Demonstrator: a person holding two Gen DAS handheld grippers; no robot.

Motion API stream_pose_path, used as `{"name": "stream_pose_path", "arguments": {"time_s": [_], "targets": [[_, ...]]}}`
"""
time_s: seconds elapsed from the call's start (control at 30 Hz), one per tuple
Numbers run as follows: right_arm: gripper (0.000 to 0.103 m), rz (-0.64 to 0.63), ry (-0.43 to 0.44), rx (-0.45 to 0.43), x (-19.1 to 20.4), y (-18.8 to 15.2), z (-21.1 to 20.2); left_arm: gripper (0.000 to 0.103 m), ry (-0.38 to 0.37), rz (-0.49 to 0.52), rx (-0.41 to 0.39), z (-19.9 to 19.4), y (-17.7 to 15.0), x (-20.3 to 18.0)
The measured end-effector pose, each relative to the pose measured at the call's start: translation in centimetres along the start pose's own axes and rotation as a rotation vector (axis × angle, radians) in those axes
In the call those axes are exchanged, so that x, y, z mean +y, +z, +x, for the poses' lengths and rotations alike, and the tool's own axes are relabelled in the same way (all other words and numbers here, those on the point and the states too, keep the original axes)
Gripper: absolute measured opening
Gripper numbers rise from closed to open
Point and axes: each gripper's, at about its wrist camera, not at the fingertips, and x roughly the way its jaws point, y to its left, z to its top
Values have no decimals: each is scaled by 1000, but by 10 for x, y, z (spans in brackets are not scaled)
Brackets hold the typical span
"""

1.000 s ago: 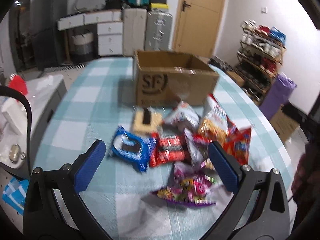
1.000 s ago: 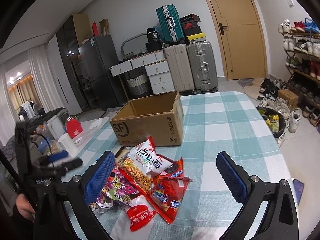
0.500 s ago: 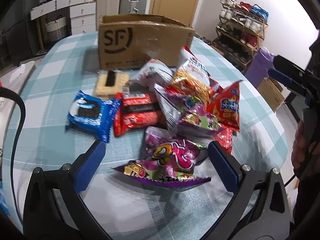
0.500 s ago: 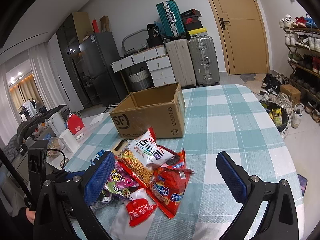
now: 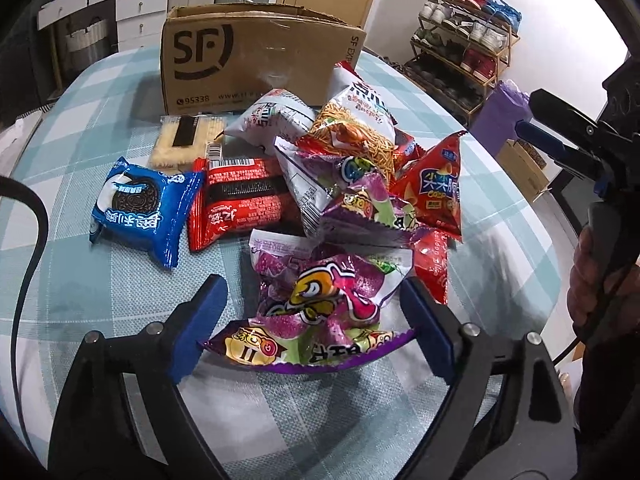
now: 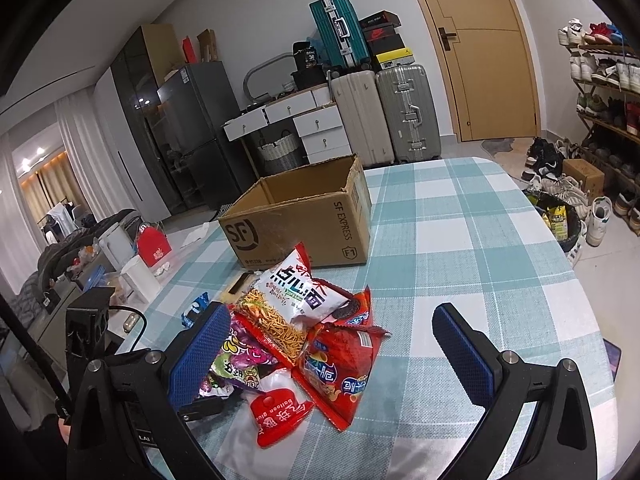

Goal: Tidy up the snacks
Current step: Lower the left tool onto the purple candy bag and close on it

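A pile of snack packs lies on the checked tablecloth (image 5: 100, 300) in front of an open SF cardboard box (image 5: 256, 56). My left gripper (image 5: 312, 284) points down at the pile's near edge. Its jaws are closing, with a crinkled purple-pink candy bag (image 5: 320, 300) between the blue pads; the bag's lower corners reach the pads without being squeezed. A blue Oreo pack (image 5: 140, 208), a red biscuit pack (image 5: 240, 200) and a noodle snack bag (image 5: 356, 132) lie behind it. My right gripper (image 6: 330, 312) hovers open over the pile's other side, holding nothing.
A red chips bag (image 6: 340, 368) and a red balloon-glue pack (image 6: 280, 416) lie nearest the right gripper. The box (image 6: 304, 216) stands behind the pile. Bare tablecloth (image 6: 480, 248) stretches to the right. Suitcases, drawers and a shoe rack line the room.
The left gripper has dropped and tipped down onto the pile's near edge, and its jaws have narrowed around the purple-pink bag. The right gripper has hardly moved.
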Motion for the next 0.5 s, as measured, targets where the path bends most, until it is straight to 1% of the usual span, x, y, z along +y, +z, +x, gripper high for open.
{"name": "stream_pose_path", "arguments": {"time_s": [0.13,0.33,0.5], "targets": [[103,8,4,7,-1,-1,2,86,0,13,1,-1,-1,-1],[103,11,6,9,-3,-2,3,85,-22,-9,5,-1,-2,4],[103,17,7,14,-4,-3,5,84,-16,1,-4,-3,-2,3]]}}
